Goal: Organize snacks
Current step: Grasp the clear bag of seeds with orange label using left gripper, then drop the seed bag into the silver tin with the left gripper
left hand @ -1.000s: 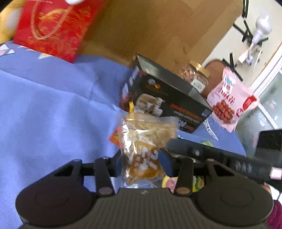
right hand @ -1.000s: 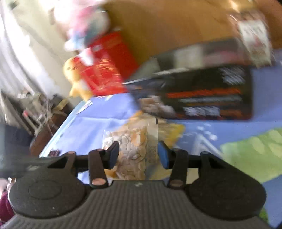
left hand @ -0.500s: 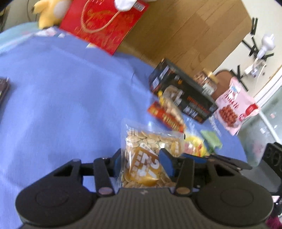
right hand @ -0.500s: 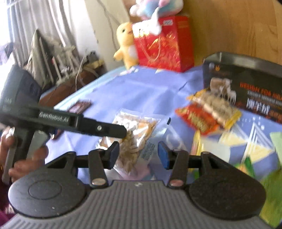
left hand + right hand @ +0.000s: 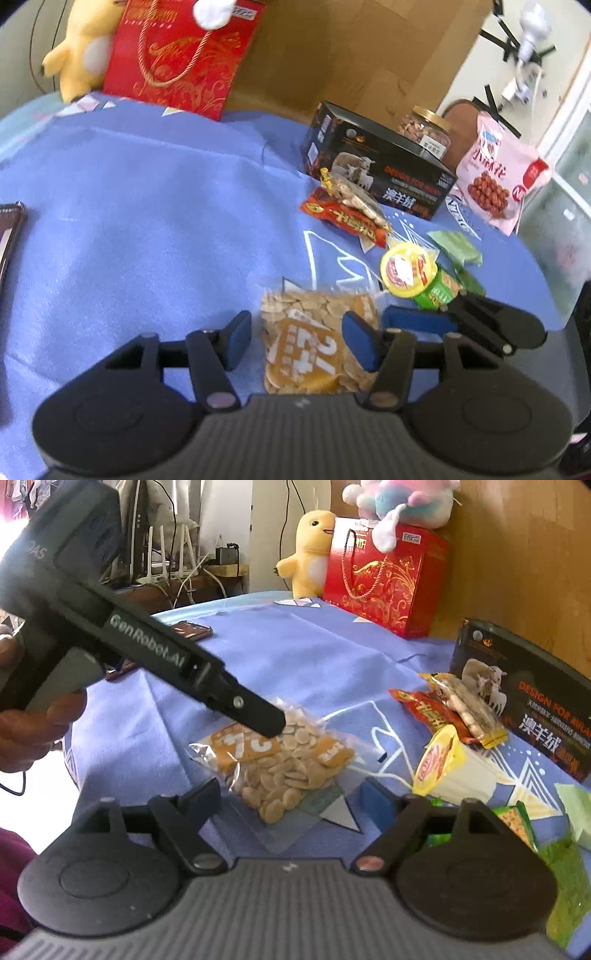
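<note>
A clear bag of pale seeds with an orange label [image 5: 310, 339] lies flat on the blue cloth [image 5: 147, 221]; it also shows in the right wrist view [image 5: 284, 760]. My left gripper [image 5: 301, 341] is open, its pads either side of the bag without pressing it. My right gripper [image 5: 295, 797] is open just short of the bag, empty. The left gripper's body [image 5: 155, 657] reaches over the bag in the right wrist view. A red and yellow snack pack [image 5: 351, 210], a yellow-lidded cup [image 5: 406, 266] on its side and green packets [image 5: 458, 247] lie to the right.
A black box [image 5: 380, 162], a jar of nuts [image 5: 424, 129] and a pink snack bag [image 5: 498, 177] stand at the back right. A red gift bag [image 5: 177, 55] and yellow plush [image 5: 81, 48] stand at the back left. A dark phone [image 5: 9, 236] lies left.
The left gripper has lowered the seed bag onto the cloth and opened, letting it go. The right gripper has opened wider and drawn back from the bag.
</note>
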{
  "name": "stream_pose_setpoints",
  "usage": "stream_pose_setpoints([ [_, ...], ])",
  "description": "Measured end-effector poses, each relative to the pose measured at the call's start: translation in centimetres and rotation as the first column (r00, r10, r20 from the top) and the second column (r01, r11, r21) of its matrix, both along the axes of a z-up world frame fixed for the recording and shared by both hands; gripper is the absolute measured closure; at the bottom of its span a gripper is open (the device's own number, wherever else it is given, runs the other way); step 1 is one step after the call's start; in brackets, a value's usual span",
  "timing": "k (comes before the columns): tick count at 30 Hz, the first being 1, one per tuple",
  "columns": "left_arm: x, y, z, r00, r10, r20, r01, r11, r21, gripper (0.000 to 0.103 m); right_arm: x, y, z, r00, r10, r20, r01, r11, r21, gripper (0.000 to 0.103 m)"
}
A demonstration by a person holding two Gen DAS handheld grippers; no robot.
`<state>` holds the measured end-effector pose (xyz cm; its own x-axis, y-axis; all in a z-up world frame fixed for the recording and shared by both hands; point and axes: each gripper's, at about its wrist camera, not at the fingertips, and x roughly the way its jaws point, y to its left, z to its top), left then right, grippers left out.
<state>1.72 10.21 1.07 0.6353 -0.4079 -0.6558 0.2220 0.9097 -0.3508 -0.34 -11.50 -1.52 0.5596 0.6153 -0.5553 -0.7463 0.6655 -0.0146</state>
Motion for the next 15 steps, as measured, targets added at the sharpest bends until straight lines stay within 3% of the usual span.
stream_pose_setpoints([
  [4, -0.5, -1.3, -0.1, 0.999, -0.032, 0.009, 0.032, 0.999, 0.002, 0.049, -0.7, 0.0, 0.1, 1.000, 0.027, 0.015, -0.027, 0.999, 0.018, 0.044],
  [7, -0.8, -1.9, 0.3, 0.999, -0.039, 0.029, 0.039, 0.999, 0.012, 0.051, -1.0, -0.2, 0.2, 0.999, 0.032, 0.015, -0.033, 0.999, 0.031, 0.056],
  [11, -0.5, -1.3, 1.6, 0.998, -0.046, 0.043, 0.048, 0.998, -0.050, 0.053, -0.9, -0.7, 0.6, 1.000, 0.003, 0.018, -0.004, 0.998, 0.057, 0.065],
  [15, 0.4, -2.3, 3.5, 0.993, -0.073, 0.098, 0.077, 0.996, -0.040, 0.053, -0.6, -1.5, 2.0, 0.998, -0.033, 0.050, 0.028, 0.994, 0.102, 0.067],
])
